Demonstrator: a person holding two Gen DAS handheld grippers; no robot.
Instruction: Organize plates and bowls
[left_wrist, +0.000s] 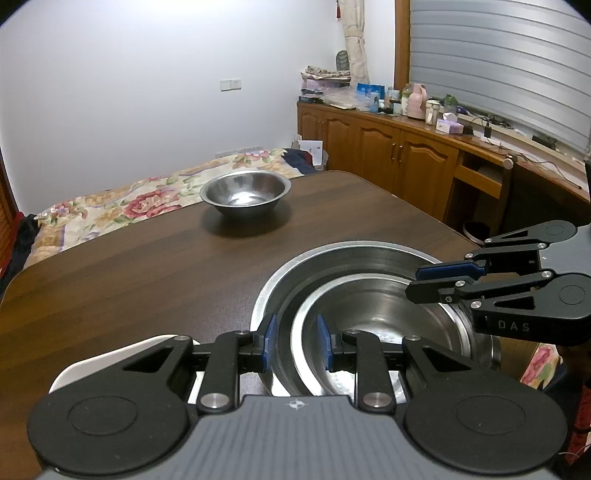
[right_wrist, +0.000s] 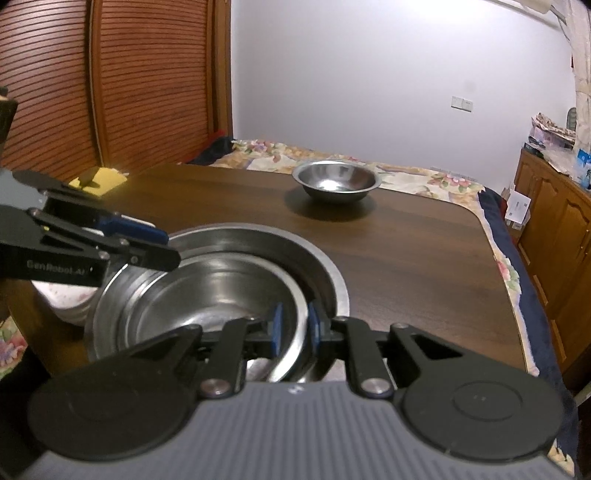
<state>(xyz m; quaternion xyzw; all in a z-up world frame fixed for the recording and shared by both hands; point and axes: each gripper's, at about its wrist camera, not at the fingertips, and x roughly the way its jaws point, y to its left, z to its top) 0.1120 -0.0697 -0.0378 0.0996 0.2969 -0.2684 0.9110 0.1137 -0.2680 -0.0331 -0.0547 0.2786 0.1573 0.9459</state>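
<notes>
A large steel basin (left_wrist: 295, 269) (right_wrist: 325, 266) sits on the near part of the brown table, with a smaller steel bowl (left_wrist: 388, 314) (right_wrist: 207, 295) nested inside it. My left gripper (left_wrist: 295, 341) is open, its blue pads (left_wrist: 271, 332) straddling the near rims. My right gripper (right_wrist: 295, 326) straddles the inner bowl's rim from the other side with a narrow gap; it also shows in the left wrist view (left_wrist: 432, 282). The left gripper shows in the right wrist view (right_wrist: 162, 247). A small steel bowl (left_wrist: 245, 195) (right_wrist: 337, 182) stands alone farther back.
A white plate (left_wrist: 110, 358) (right_wrist: 62, 299) lies beside the basin under my left gripper. The table's (left_wrist: 129, 266) far edge meets a floral bed (left_wrist: 110, 206). Wooden cabinets (left_wrist: 388, 155) with clutter stand to the right. A slatted wooden door (right_wrist: 110, 74) is at left.
</notes>
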